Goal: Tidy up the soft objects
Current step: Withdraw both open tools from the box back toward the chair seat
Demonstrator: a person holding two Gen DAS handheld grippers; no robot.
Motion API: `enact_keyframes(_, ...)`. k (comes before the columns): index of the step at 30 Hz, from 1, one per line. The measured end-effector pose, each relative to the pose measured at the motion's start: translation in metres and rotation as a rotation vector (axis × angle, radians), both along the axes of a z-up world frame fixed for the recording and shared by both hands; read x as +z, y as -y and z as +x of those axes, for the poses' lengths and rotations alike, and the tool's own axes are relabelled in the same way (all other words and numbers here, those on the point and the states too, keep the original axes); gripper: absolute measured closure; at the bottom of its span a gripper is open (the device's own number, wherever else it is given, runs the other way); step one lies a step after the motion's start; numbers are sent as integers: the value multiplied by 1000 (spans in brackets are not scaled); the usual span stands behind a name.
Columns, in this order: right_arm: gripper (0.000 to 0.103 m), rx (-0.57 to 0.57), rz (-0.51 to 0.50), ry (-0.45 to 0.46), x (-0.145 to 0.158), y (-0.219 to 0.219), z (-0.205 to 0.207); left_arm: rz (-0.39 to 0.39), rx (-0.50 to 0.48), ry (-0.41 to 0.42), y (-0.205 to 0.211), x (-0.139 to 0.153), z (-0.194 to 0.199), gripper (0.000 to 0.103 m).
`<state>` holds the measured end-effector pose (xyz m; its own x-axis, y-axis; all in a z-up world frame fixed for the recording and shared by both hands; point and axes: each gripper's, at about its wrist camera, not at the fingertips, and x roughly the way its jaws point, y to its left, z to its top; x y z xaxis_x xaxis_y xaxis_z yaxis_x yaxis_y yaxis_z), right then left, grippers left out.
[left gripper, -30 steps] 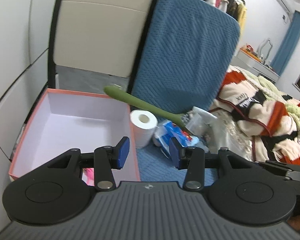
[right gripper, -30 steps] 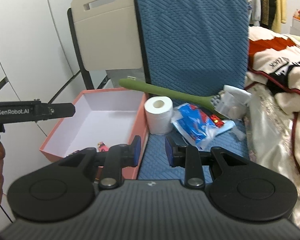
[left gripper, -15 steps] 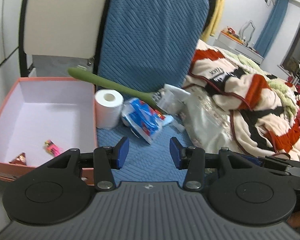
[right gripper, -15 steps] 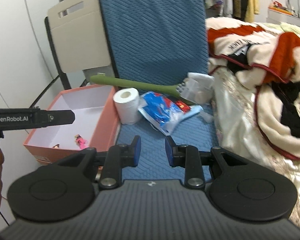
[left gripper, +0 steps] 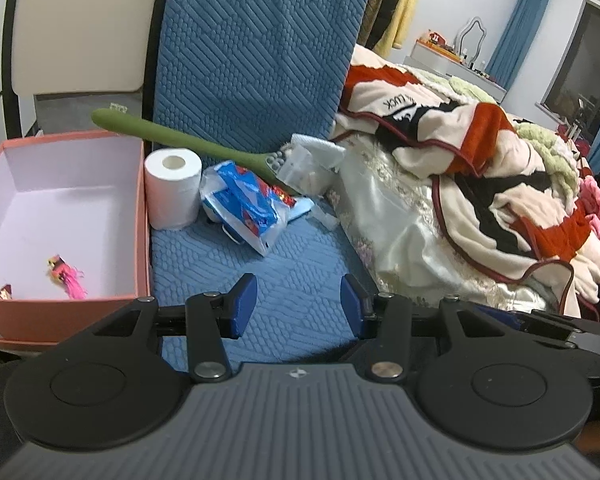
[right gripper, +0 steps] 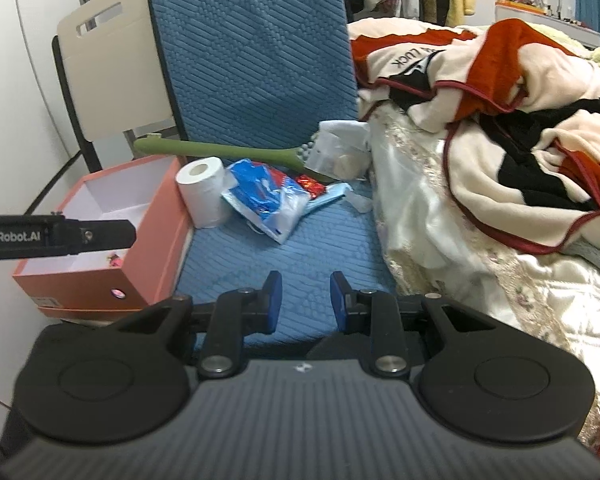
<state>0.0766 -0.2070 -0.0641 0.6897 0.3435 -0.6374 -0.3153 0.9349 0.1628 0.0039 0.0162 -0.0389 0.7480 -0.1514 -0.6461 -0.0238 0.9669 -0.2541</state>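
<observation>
Left wrist view shows the left gripper [left gripper: 299,306] hanging over the blue quilted chair seat [left gripper: 268,280], jaws apart with nothing between them. Beside the seat sits an open pink cardboard box [left gripper: 140,220] holding a small pink trinket [left gripper: 66,276]. Farther back stand a white toilet paper roll [left gripper: 173,188], a crumpled blue-and-white plastic packet [left gripper: 246,204] and a green long-handled brush [left gripper: 188,142]. The right gripper [right gripper: 302,301] also hovers above the seat, jaws narrowly parted and empty.
</observation>
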Motion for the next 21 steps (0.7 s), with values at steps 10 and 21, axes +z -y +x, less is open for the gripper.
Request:
enact_keyframes(10, 73, -42, 24, 14, -16, 21, -5, -21, -27, -42, 16, -32, 7, 50)
enact_keyframes(21, 73, -96, 1, -13, -59, 24, 24, -7, -10, -101, 15, -69, 42, 50)
